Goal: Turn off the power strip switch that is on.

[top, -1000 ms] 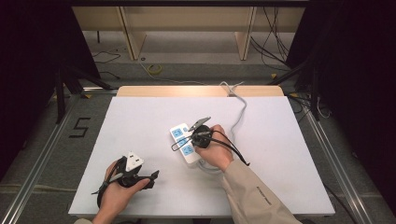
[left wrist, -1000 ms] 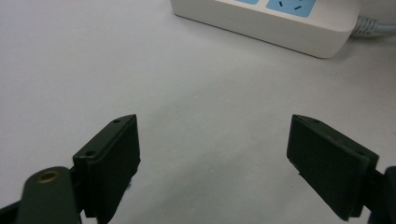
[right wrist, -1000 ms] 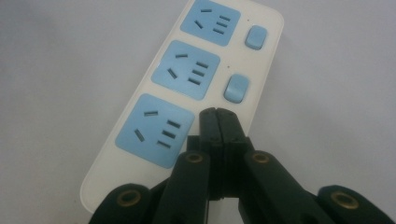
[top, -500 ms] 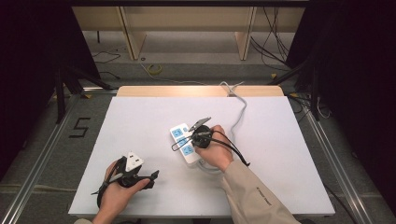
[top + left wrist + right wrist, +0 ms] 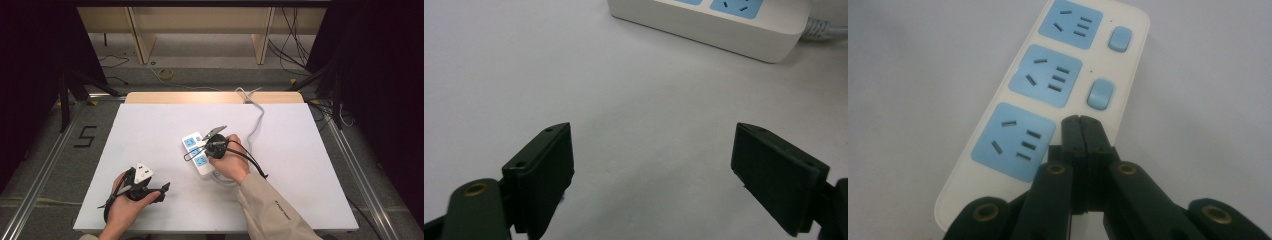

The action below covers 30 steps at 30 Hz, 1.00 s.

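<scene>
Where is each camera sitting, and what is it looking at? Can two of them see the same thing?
High view: sits above the person's side, looking forward and down at the white table; both forearms, the left hand-held gripper and the right hand-held gripper show.
Left gripper view: rides the left hand-held gripper, looking along its open jaws across bare table toward the power strip.
Right gripper view: rides the right hand-held gripper, looking down its shut jaws onto the power strip's blue sockets and switches.
Shared: all three see the power strip and table.
</scene>
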Each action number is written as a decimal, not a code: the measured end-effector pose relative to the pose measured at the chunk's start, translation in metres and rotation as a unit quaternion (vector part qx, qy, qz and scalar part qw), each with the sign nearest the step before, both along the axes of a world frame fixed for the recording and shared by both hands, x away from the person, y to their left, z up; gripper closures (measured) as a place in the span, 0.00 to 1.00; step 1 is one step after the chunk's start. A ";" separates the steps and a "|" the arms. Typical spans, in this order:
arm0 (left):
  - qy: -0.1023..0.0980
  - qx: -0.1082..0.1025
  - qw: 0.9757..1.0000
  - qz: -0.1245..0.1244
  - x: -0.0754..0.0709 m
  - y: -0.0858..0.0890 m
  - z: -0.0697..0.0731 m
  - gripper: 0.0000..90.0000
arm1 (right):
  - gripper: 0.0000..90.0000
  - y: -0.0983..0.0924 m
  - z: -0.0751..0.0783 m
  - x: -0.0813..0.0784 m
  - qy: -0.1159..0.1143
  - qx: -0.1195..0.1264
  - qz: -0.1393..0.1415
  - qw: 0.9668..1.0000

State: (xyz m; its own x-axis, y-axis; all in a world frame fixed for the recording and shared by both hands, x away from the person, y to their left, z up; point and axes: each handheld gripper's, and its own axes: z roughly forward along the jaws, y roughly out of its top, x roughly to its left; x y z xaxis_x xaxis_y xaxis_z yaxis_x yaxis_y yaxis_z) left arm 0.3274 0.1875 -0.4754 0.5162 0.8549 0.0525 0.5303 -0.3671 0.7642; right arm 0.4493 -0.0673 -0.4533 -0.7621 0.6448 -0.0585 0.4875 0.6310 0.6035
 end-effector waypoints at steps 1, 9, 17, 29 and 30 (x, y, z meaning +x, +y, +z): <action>0.000 0.000 1.000 0.000 0.000 0.000 0.000 0.19 | 1.00 0.000 0.000 0.000 0.000 0.000 0.000 1.000; 0.000 0.000 1.000 0.000 0.000 0.000 0.000 0.19 | 1.00 0.000 -0.001 0.000 -0.002 0.005 0.000 1.000; 0.001 0.000 1.000 -0.001 0.000 0.000 0.000 0.19 | 1.00 0.001 -0.002 0.000 -0.002 0.010 0.003 1.000; 0.001 0.000 1.000 0.000 0.000 0.000 0.000 0.19 | 1.00 0.000 0.001 0.000 0.002 0.019 0.003 1.000; 0.001 0.000 1.000 0.000 0.000 0.000 0.000 0.19 | 1.00 0.001 0.001 -0.001 0.002 0.021 0.001 1.000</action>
